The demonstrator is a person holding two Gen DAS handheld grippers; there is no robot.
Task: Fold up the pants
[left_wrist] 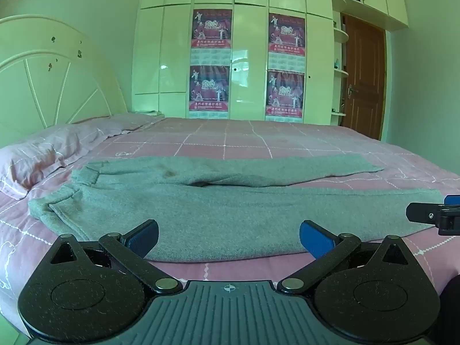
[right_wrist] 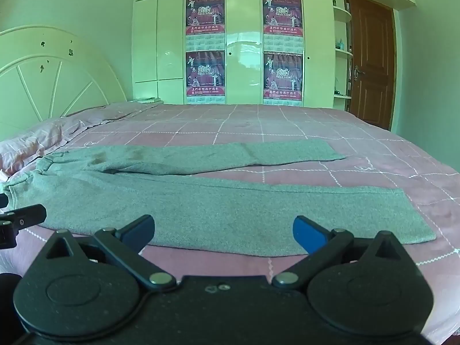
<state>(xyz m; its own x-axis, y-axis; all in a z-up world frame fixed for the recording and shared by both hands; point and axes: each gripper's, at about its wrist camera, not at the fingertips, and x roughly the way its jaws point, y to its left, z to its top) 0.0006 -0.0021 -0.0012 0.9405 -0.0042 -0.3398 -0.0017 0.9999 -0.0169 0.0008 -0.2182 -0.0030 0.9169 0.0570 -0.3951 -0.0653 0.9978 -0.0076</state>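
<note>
A: Status? Where are the grey knit pants?

B: Flat on the pink bed sheet with the white grid lines, waist twd the pink pillow and the cream headboard, legs running right. Near leg lies straight along the bed edge; far leg angles away, so there's a V gap btwn them.

A: Grippers?

B: Left gripper spread fully wide, nothing in it, blue pads hovering at the near hem edge. Right gripper same: wide apart, empty, over the near leg further twd the cuff.

A: So first fold, imo?

B: Prob leg onto leg. Pinch the near edge w/ both, one nr waist, one nr cuff, lift evenly, lay it over the far leg so seams line up. Knit looks limp, so keep it taut or it'll sag mid-span.

A: Any bins, baskets?

B: None on the bed. White gloss wardrobe w/ red posters behind, doors closed, contents not visible.
</note>
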